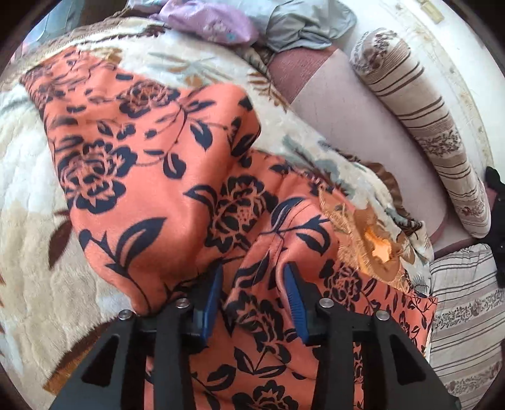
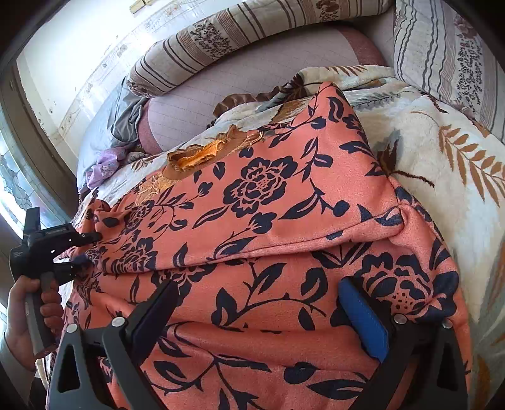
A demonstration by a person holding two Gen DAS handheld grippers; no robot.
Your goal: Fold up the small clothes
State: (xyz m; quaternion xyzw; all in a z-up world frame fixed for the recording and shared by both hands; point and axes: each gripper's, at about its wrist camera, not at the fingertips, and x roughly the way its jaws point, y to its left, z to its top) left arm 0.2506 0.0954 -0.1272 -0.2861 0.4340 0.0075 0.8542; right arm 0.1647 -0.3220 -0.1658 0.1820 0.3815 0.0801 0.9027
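Orange cloth w/ navy floral print = the garment (image 1: 151, 164), spread over a cream leaf-print blanket (image 1: 34, 239) on the bed.

L wrist view: left gripper (image 1: 252, 277) low centre, blue pads (image 1: 295, 299) set a moderate gap apart. A ridge of garment rises between the pads; can't tell if it's pinched or just lying loose there. Garment runs from upper left down under the gripper. An embroidered neckline w/ orange lining (image 1: 375, 246) sits just right of the gripper. Far side: mauve mattress (image 1: 356, 126), striped bolster (image 1: 435, 132) along the wall, lilac cloth (image 1: 208, 22) and grey cloth (image 1: 309, 25) bunched at the top. Striped pillow (image 1: 467, 315) at lower right.

R wrist view: right gripper (image 2: 268, 302) spread wide, jaws well apart, resting over the garment w/ nothing clamped. A folded edge crosses the garment side to side just ahead of the fingers. Neckline at upper left of the garment. Left gripper is at far left edge of the garment, its jaws at the fabric, grip state not clear from here; the person's hand (image 2: 22, 315) is wrapped around its handle. Blanket to the right, bolster and pillow behind.
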